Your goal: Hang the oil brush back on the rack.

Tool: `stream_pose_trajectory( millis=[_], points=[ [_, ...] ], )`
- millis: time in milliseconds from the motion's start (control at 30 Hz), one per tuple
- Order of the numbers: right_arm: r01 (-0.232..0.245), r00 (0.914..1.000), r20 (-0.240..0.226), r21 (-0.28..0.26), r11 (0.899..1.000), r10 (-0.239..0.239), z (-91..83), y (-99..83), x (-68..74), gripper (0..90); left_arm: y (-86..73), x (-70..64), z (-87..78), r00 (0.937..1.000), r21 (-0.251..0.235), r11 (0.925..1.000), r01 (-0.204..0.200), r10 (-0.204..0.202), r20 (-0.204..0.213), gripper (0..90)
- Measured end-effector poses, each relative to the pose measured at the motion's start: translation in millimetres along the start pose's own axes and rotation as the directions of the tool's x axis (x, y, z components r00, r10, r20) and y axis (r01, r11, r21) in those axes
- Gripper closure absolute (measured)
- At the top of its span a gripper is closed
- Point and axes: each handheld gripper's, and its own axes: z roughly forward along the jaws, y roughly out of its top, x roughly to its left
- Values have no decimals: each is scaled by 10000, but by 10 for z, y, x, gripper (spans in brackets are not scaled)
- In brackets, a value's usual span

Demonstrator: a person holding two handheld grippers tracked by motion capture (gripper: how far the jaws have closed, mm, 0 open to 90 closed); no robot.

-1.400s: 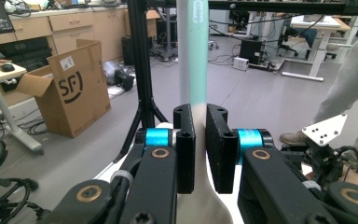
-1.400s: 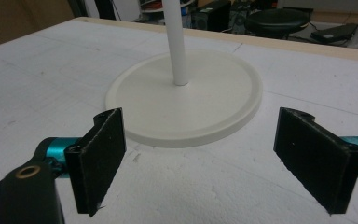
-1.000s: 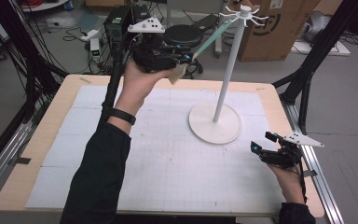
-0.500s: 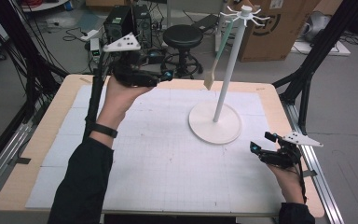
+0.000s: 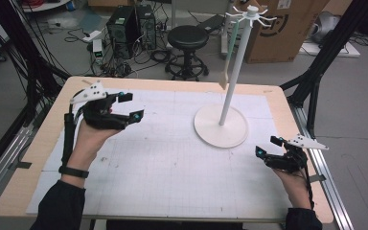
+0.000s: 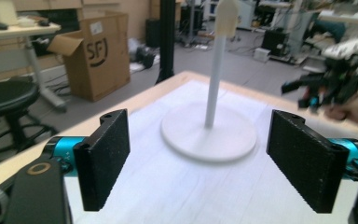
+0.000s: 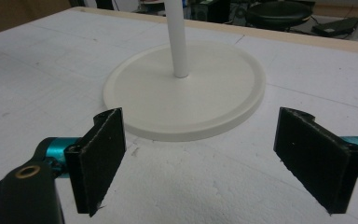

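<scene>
Stand [image 5: 221, 126] on table [image 5: 172, 172] — between left claw [image 5: 127, 106] and right claw [image 5: 267, 146].

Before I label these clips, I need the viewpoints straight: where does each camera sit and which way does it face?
High view: above the table's near edge, facing forward and down; forearms, left gripper, right gripper.
Left gripper view: between open jaws, facing the stand and the right gripper.
Right gripper view: low, between open jaws, facing the stand's base.
All share the stand.

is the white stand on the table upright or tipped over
Upright. The white stand has its round base flat on the table, its pole rising straight, and a spatula hanging from its top hooks.
</scene>
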Motion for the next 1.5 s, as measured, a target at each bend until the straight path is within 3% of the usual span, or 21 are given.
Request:
stream_pose_trajectory(
  millis=[233, 533, 600, 1100, 1500],
  points=[
    [46, 10000, 24, 196, 9998, -46, 53, -13, 9, 158, -448, 53, -292, 9992, 105, 9995, 307, -304, -243, 185],
    [39, 10000, 6, 253, 9997, -40, 66, -18, 13, 158, -808, 92, -442, 9959, 356, 9971, 673, -649, -625, 181],
    [67, 10000, 34, 270, 9996, -67, 69, -20, 13, 158, -846, 99, -451, 9948, 491, 9959, 758, -721, -720, 177],
    [64, 9999, 104, 374, 9993, -68, 73, -45, 24, 158, -1125, 121, -569, 9911, 193, 9955, 927, -904, -976, 177],
    [72, 9999, 115, 374, 9993, -77, 79, -45, 28, 158, -1172, 131, -595, 9892, 180, 9943, 1047, -1023, -1046, 177]
  ],
)
